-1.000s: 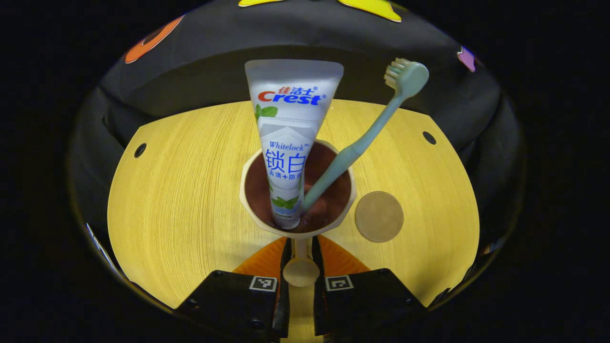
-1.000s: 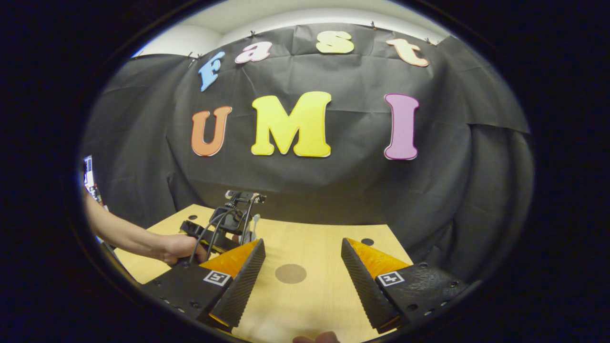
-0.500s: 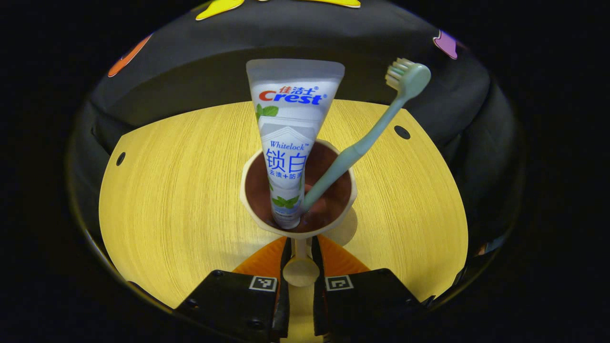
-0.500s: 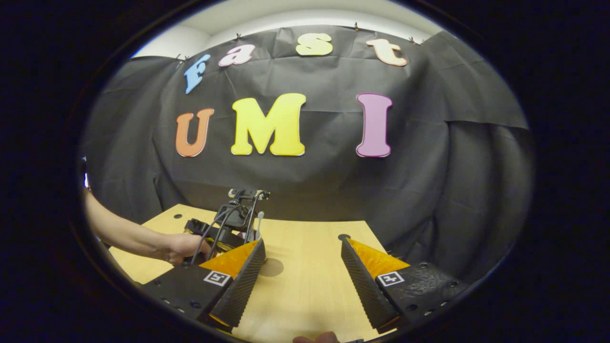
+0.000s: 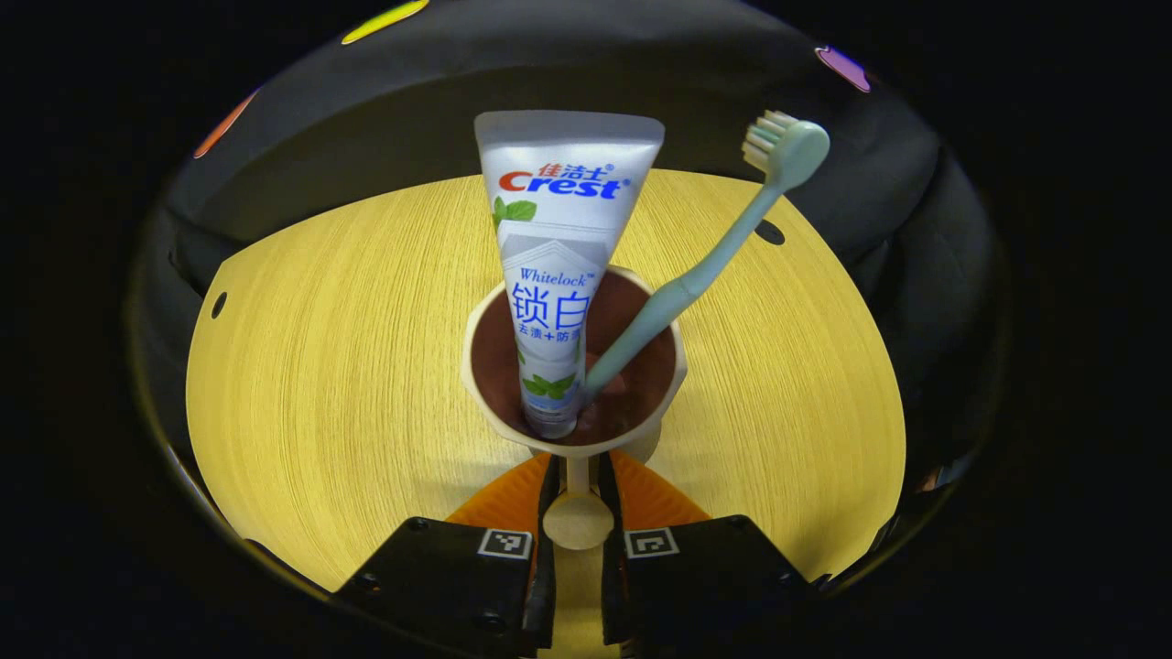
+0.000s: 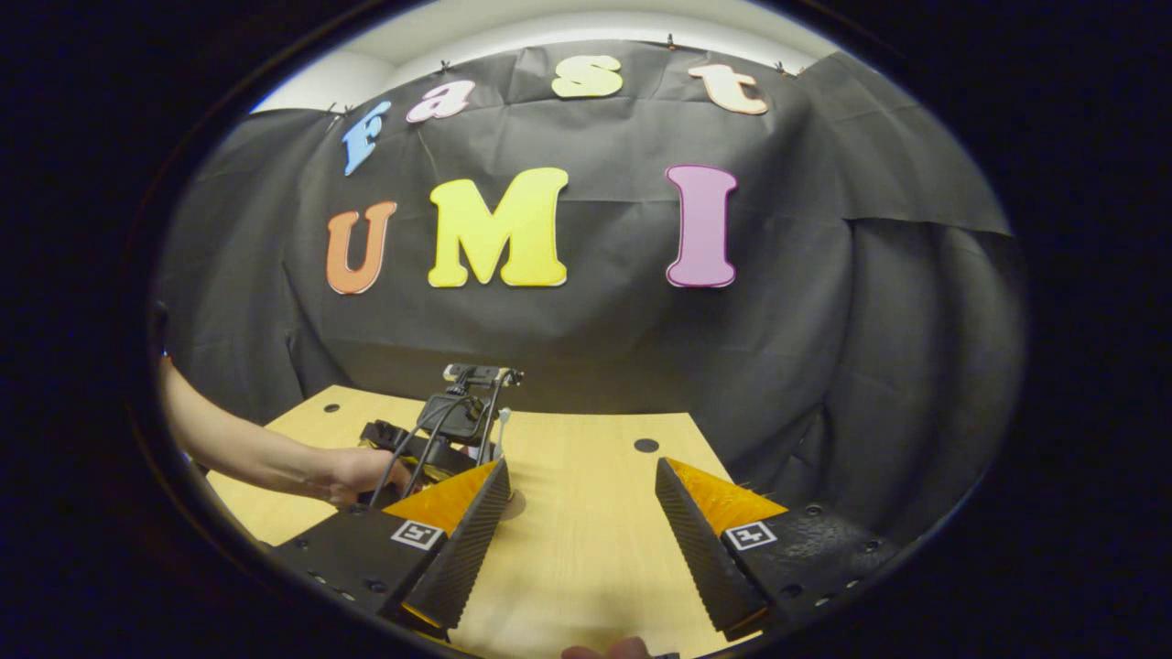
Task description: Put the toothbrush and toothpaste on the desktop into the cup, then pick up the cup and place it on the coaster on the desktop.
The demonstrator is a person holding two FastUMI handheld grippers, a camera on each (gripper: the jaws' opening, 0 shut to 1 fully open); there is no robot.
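Note:
In the left gripper view, a cream cup (image 5: 480, 366) with a brown inside is held by its handle (image 5: 578, 513), and my left gripper (image 5: 578, 476) is shut on that handle. A white toothpaste tube (image 5: 563, 238) stands in the cup. A mint toothbrush (image 5: 710, 270) leans to the right beside it, bristles up. The cup is over the round brown coaster (image 5: 644, 446), of which a sliver shows at its lower right. I cannot tell whether the cup rests on it. My right gripper (image 6: 586, 540) is open over the table with nothing between its fingers.
The light wooden table (image 5: 348, 366) has small dark holes near its far corners (image 5: 218, 304). The right gripper view shows a person's hand (image 6: 352, 471) holding the left gripper (image 6: 444, 426) at the left. The table's far edge meets the black cloth wall.
The left gripper has carried the cup rightward over the coaster, which went from fully visible beside the cup to almost hidden beneath it. The right gripper stayed open and shifted slightly.

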